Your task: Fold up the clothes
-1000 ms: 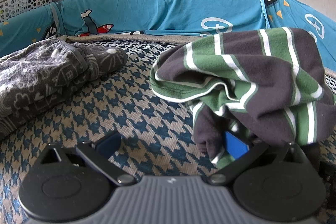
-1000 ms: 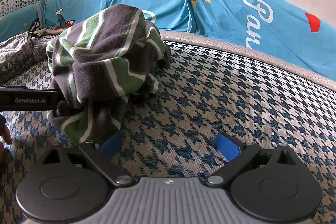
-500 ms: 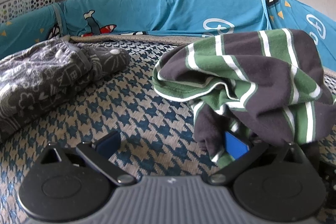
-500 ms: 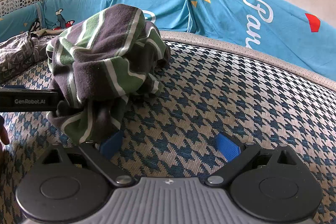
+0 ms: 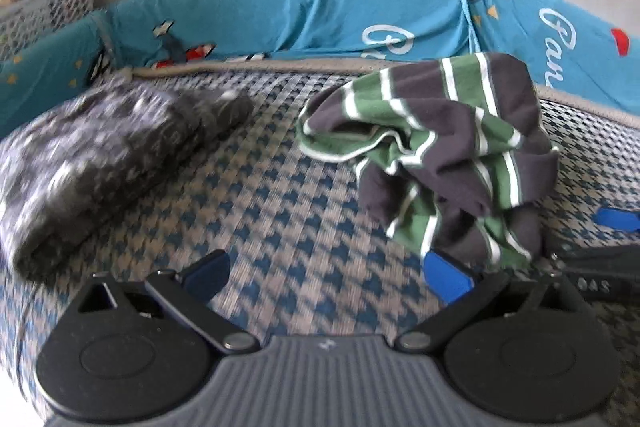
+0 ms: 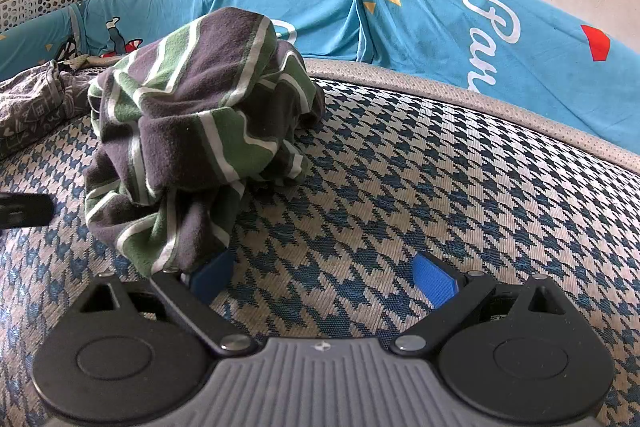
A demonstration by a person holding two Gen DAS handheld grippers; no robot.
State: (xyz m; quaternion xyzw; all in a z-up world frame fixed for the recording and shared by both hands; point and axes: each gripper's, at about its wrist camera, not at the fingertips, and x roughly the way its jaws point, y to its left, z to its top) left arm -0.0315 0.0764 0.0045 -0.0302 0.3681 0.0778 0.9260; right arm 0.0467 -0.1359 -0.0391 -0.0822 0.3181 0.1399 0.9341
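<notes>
Left claw withdrawn (seemingly), striped garment crumpled

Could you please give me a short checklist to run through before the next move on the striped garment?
1. Left gripper open: ok, pads spread wide.
2. Right gripper open: ok, nothing between the pads.
3. Striped garment free of both grippers: ok, only its hem lies beside the inner pads.
4. Garment spread flat for folding: not ok, it sits in a crumpled heap.
5. Bare mat to spread it on: ok, to the right of the heap.
6. Grey patterned garment apart from the heap: ok; its fold quality cannot tell, blurred.
</notes>
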